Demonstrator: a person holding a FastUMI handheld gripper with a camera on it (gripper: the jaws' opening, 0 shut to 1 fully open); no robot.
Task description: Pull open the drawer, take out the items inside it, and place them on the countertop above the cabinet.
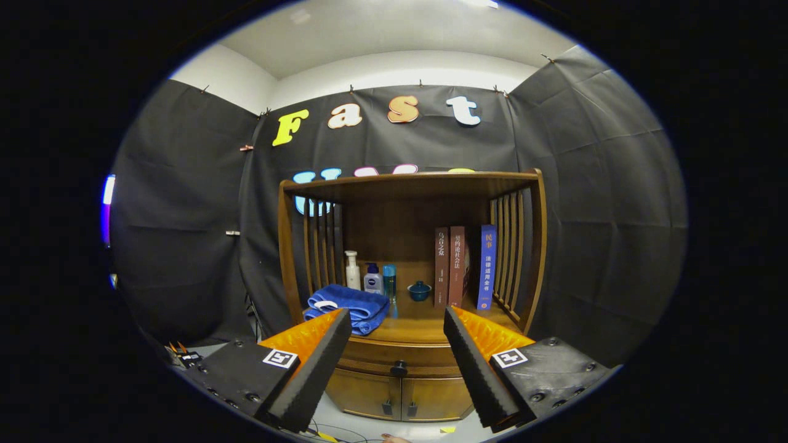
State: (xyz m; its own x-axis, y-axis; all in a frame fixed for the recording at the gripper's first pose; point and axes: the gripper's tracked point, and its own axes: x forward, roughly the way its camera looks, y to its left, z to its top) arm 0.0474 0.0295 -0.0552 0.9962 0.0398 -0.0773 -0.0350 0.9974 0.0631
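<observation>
A wooden cabinet [406,203] with a slatted hutch stands ahead of me. Its drawer [375,357] is closed, and the dark round knob [399,368] shows between my fingers, some way beyond their tips. My gripper [398,319] is open with nothing between its fingers. The countertop [418,326] above the drawer carries a folded blue towel [348,307], three bottles [371,278], a small blue lidded bowl [419,290] and three upright books [463,267]. What is inside the drawer is hidden.
Below the drawer are two small cabinet doors [400,397] with dark pulls. Black cloth walls close in the booth on all sides. A light floor [369,431] with loose cables lies in front of the cabinet.
</observation>
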